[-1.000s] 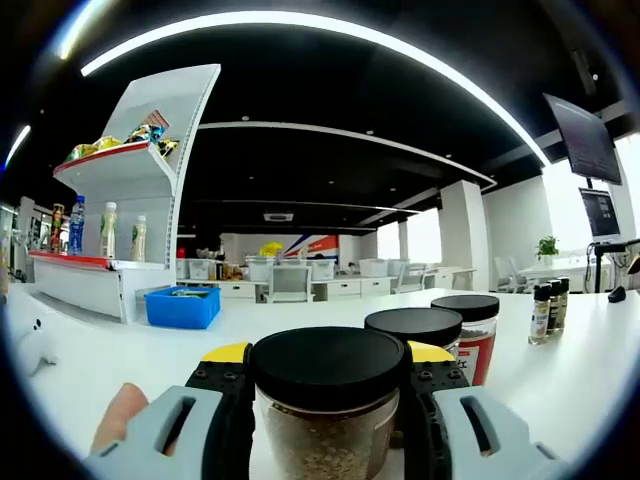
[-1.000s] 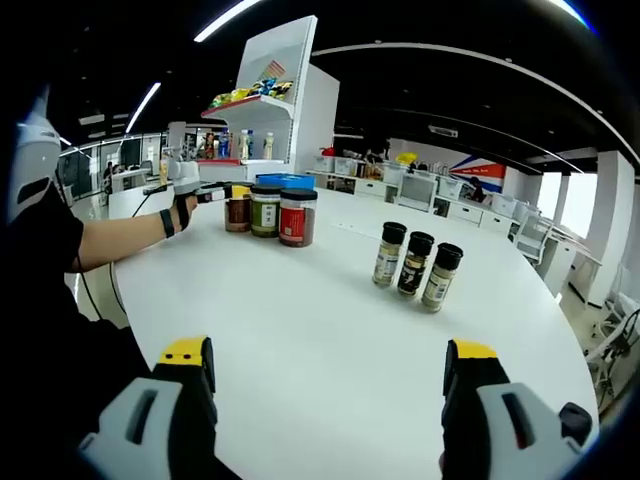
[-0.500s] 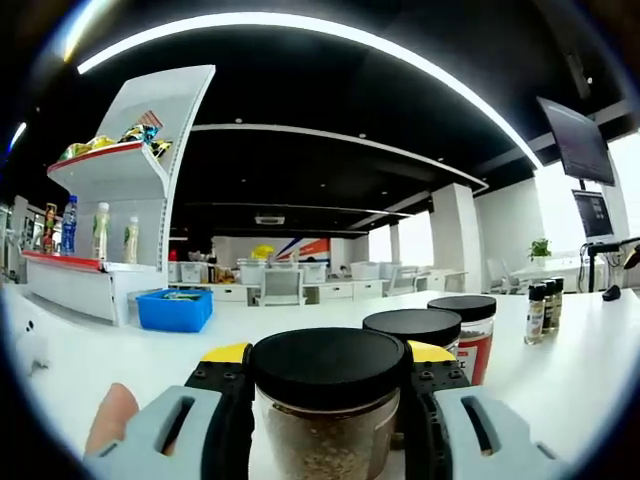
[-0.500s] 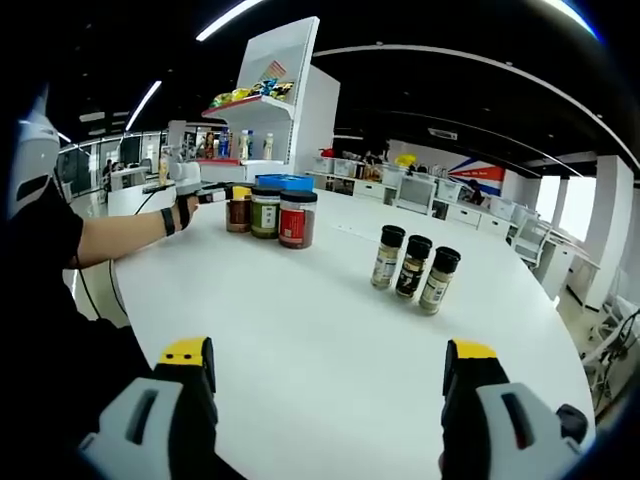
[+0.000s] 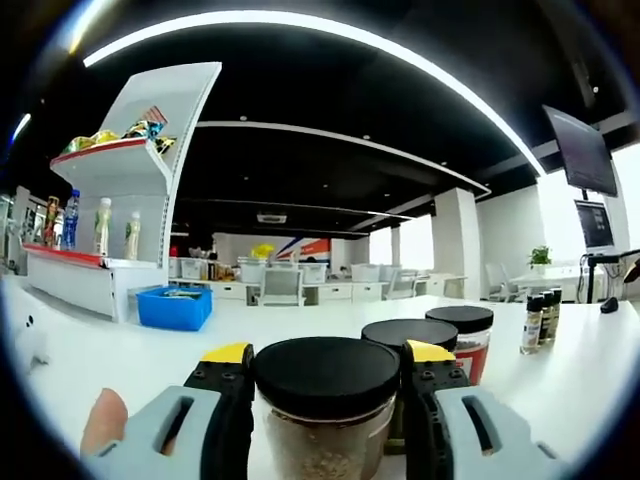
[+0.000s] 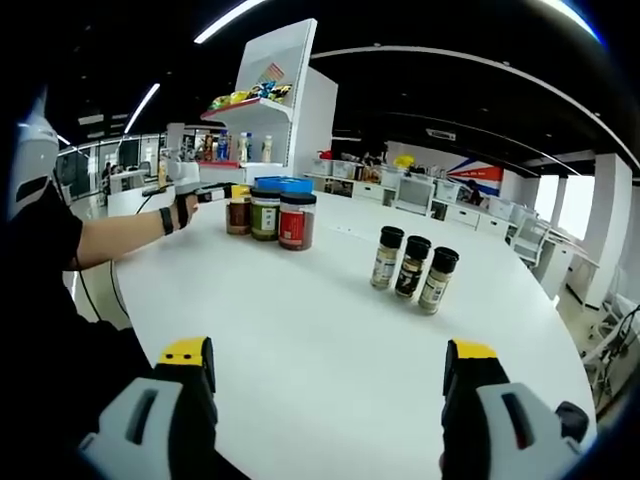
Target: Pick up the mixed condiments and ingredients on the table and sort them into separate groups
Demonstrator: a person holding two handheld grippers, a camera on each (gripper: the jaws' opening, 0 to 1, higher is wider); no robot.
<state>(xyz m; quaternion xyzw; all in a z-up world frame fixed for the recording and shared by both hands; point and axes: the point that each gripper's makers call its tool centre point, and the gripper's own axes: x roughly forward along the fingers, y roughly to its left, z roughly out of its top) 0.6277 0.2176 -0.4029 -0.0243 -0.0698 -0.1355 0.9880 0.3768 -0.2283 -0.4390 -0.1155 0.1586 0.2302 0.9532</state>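
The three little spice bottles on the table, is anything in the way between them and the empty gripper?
Nothing visible is. In the right gripper view, the right gripper is open over bare white table, and the three small spice bottles stand ahead of it. The wide jars sit off to the side by the left gripper.

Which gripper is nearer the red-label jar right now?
Left. The left gripper is at the far row of three jars, shut on the brown jar, two jars from the red-label jar. The right gripper hangs open at the near table edge.
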